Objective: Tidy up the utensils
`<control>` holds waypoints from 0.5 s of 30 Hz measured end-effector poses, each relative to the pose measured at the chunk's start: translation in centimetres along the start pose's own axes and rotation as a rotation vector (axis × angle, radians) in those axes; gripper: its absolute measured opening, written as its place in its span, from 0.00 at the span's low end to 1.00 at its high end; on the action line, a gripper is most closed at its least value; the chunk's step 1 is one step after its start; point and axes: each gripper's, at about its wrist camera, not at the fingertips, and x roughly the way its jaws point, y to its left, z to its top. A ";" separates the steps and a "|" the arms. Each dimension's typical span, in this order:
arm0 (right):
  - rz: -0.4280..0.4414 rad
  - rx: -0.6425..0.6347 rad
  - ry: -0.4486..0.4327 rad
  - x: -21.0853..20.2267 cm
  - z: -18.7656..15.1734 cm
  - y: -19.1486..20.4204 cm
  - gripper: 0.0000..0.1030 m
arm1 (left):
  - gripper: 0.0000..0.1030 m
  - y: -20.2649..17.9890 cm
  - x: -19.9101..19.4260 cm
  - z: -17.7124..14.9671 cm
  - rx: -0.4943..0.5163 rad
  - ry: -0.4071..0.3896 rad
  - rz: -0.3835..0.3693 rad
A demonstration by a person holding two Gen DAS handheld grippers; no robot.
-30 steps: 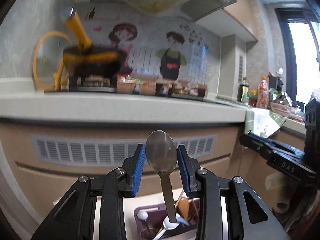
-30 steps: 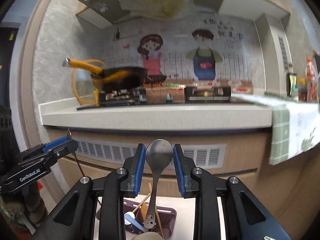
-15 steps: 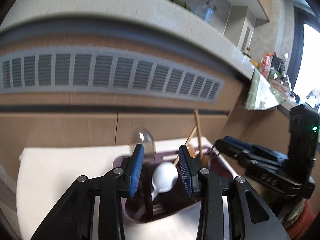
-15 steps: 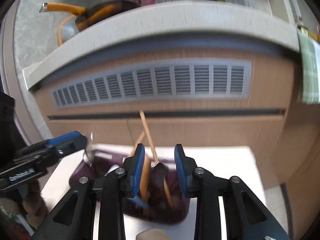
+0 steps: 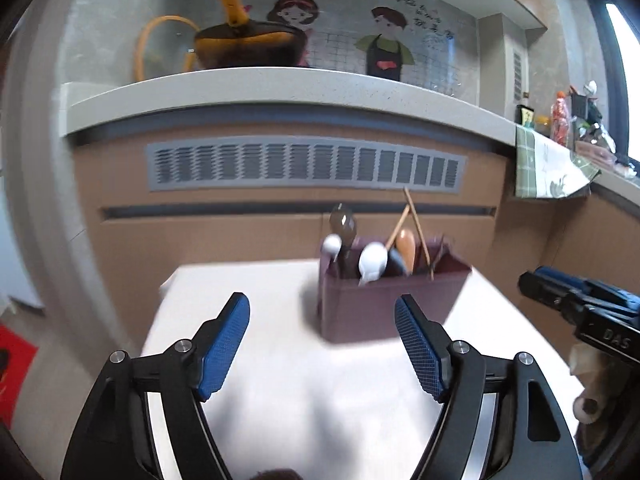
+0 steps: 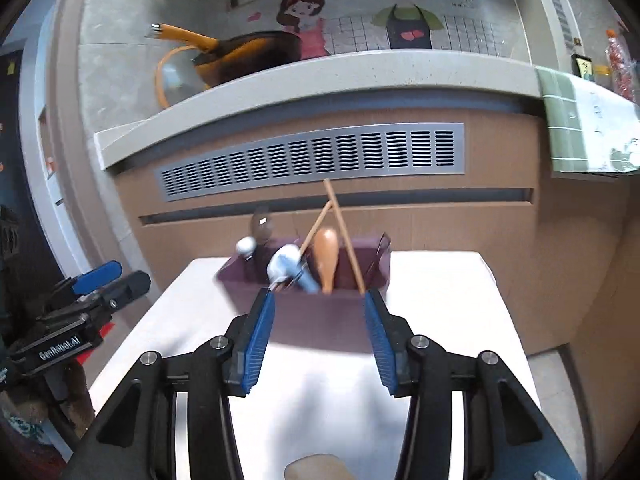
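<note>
Fingers of both the left gripper [image 5: 322, 344] and right gripper [image 6: 318, 330] just spread wide — empty, seemingly — before the utensil holder [image 5: 384, 308].

This is a home kitchen. A pale counter [image 5: 288, 88] runs across a wood cabinet front with a grey vent [image 5: 306, 168] under it; on the counter sits a dark pan [image 6: 248, 56] with an orange handle, and behind the pan the tiled wall [image 5: 340, 40] carries cartoon stickers of two cooks in aprons. Right of the pan along the counter stand bottles [image 5: 559, 120] beside a window [image 5: 624, 80], and a green checked cloth [image 6: 584, 128] hangs over the counter's edge.
</note>
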 end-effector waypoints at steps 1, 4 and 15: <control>-0.002 -0.008 -0.003 -1.3 -0.8 0.7 0.42 | 0.73 -0.2 -1.1 -0.8 -0.003 0.005 0.017; -0.025 -0.048 -0.018 -4.5 -2.9 2.7 0.42 | 0.73 -0.6 -4.0 -2.8 -0.003 0.018 0.063; -0.069 -0.093 -0.029 -9.0 -7.1 5.5 0.42 | 0.73 -0.8 -8.7 -4.6 -0.004 0.007 0.070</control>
